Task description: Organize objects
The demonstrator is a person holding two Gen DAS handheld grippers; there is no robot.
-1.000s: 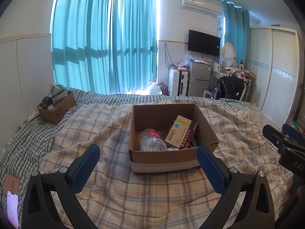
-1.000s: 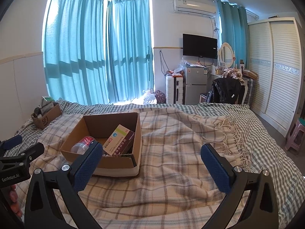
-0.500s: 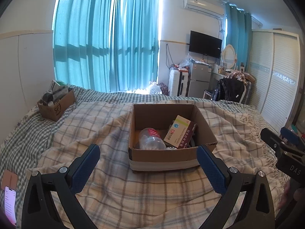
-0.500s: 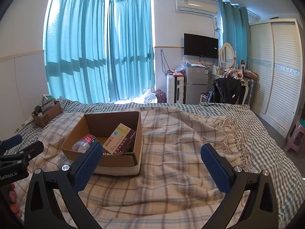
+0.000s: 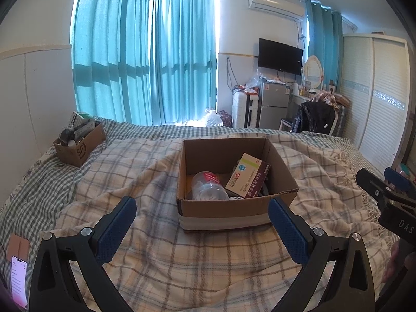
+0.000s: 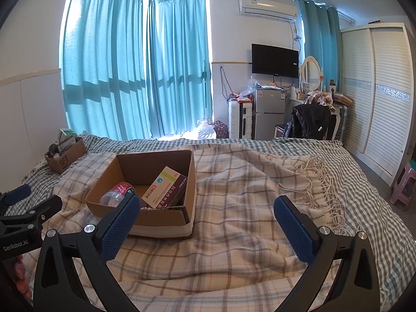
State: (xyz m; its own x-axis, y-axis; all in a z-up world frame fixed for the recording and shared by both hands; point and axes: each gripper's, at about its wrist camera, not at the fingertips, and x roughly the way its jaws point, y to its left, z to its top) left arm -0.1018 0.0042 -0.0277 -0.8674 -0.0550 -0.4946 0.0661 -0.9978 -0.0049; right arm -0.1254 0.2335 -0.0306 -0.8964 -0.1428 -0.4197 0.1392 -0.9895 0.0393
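Note:
An open cardboard box [image 5: 228, 212] sits on the plaid blanket in the middle of the bed; it also shows in the right wrist view [image 6: 166, 222]. Inside lie a clear plastic bottle with a red label [image 5: 208, 186] and a medicine carton [image 5: 248, 179], leaning on the right wall. My left gripper [image 5: 201, 230] is open and empty, held just short of the box front. My right gripper [image 6: 206, 225] is open and empty, to the right of the box over bare blanket.
A smaller cardboard box [image 5: 78, 147] full of small items stands at the bed's far left. A phone [image 5: 18, 280] lies at the near left edge. The blanket's fringe [image 6: 322, 182] runs along the right. A wardrobe [image 6: 377, 98] and pink stool [image 6: 405, 184] stand right.
Both views have tilted up and pulled back slightly, so the box sits a little lower in view. Both grippers stay open and empty.

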